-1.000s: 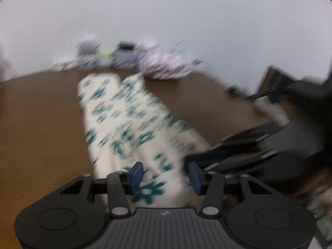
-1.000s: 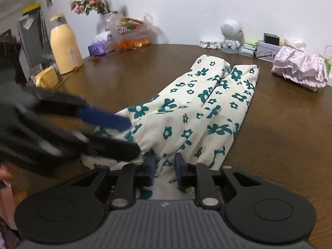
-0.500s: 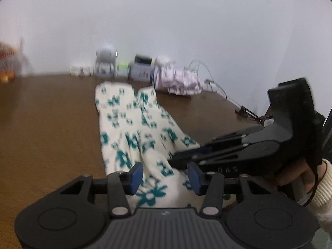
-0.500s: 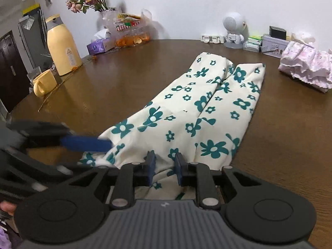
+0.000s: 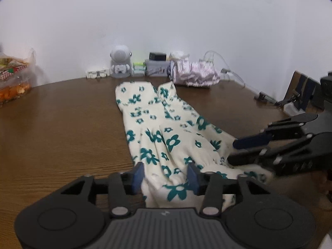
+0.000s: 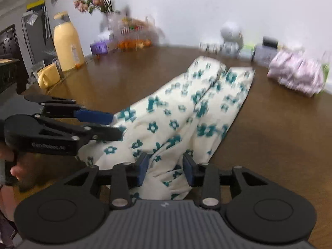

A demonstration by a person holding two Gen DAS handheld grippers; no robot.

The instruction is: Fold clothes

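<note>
Cream trousers with teal flowers lie flat on the brown table, legs pointing to the far wall; they also show in the right wrist view. My left gripper is open, its fingers straddling the near waistband edge. My right gripper is open too, over the same near edge. Each gripper shows in the other's view: the right one at the cloth's right side, the left one at its left side.
Along the far wall stand a white robot-shaped speaker, small boxes and folded pink cloth. A yellow flask, yellow mug, flowers and snack bags stand at the left.
My right gripper, shut on the waistband before, has opened and let the cloth go. The left gripper has swung to face the wall and stayed open. The trousers lie flatter.
</note>
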